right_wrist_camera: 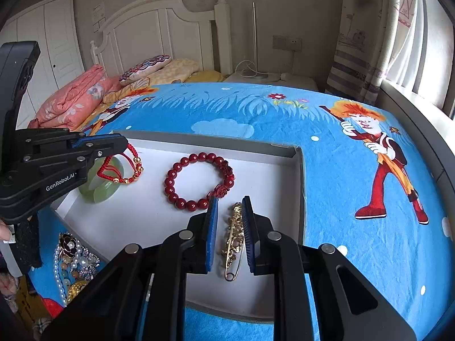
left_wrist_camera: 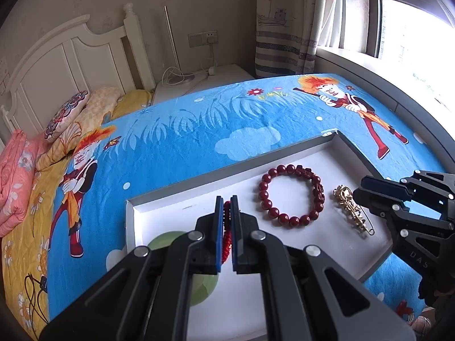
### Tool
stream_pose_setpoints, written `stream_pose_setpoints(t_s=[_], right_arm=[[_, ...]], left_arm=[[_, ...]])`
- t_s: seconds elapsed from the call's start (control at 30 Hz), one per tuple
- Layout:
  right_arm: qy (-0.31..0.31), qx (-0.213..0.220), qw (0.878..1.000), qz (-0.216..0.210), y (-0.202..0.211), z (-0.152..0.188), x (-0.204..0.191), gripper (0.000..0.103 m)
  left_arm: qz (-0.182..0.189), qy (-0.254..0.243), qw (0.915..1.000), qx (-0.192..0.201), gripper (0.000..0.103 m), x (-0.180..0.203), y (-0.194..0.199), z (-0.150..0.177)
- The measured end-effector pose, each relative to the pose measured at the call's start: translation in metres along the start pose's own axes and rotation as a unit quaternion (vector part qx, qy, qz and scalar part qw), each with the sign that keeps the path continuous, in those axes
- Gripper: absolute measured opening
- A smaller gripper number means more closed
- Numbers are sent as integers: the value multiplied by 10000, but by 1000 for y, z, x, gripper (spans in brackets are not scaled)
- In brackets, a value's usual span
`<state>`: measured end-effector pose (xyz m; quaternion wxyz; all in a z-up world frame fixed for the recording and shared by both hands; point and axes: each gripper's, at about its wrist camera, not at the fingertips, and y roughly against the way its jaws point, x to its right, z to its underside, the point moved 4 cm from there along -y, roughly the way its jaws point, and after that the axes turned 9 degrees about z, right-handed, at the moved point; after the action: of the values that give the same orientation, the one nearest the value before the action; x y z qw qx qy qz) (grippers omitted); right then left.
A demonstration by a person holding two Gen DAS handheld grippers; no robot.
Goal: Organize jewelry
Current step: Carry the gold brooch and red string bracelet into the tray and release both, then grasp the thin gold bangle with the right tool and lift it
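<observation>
On a bed spread with a bright blue cartoon-print sheet [right_wrist_camera: 327,147], a shallow white cardboard tray [right_wrist_camera: 298,176] serves as the sorting ground for a household jewelry tidy-up.

The left gripper [right_wrist_camera: 125,143], seen from the right wrist camera at the tray's left end, is clamped tight on a red braided cord bracelet with small gold beads [right_wrist_camera: 128,170]. The cord dangles limp over a pale green jade-like disc [right_wrist_camera: 98,190] lying in the tray's left corner. Being soft and nearly weightless, the cord should swing and snag easily; the pinch on the braid itself looks the safest hold.

The right gripper [right_wrist_camera: 229,207] sits over the tray's near right part, its blue pads drawn narrow on either side of an ornate gold brooch on a long safety pin [right_wrist_camera: 234,236]. Whether the pads actually press on the metal, or the brooch simply lies on the tray floor between them, cannot be told. The brooch is likely stiff, light and slippery, with a sharp pin; gripping across the thick decorated body rather than the thin wire seems wiser.

At the tray's centre rests a dark red round-bead bracelet [right_wrist_camera: 199,182], probably elastic, its smooth beads apt to roll from a pinch.

Just outside the tray's near left corner, a heap of pearl strands and flower brooches [right_wrist_camera: 71,258] waits on the sheet.
</observation>
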<state>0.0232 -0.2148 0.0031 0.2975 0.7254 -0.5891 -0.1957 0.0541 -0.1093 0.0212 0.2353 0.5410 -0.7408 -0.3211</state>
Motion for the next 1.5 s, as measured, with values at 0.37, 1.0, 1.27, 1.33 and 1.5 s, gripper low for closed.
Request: stream_pose_setpoints(t_s=[0.37, 1.0, 1.27, 1.33, 1.5], right_arm=[[-315, -70, 9994, -95, 2, 5, 8, 37], [9, 292, 9973, -677, 59, 62, -21, 47], [564, 35, 9914, -1184, 66, 82, -57, 50], [777, -57, 9873, -1383, 69, 90, -69, 50], [1141, -96, 9815, -1532, 76, 101, -93, 63]], left_arm=[[-178, 10, 9998, 100, 85, -4, 3, 8], [-1018, 868, 9887, 677, 101, -70, 77, 118], [-359, 1788, 9818, 533, 101, -98, 70, 126], [-275, 1866, 9802, 607, 101, -100, 72, 128], [-237, 1769, 9825, 535, 101, -97, 68, 126]])
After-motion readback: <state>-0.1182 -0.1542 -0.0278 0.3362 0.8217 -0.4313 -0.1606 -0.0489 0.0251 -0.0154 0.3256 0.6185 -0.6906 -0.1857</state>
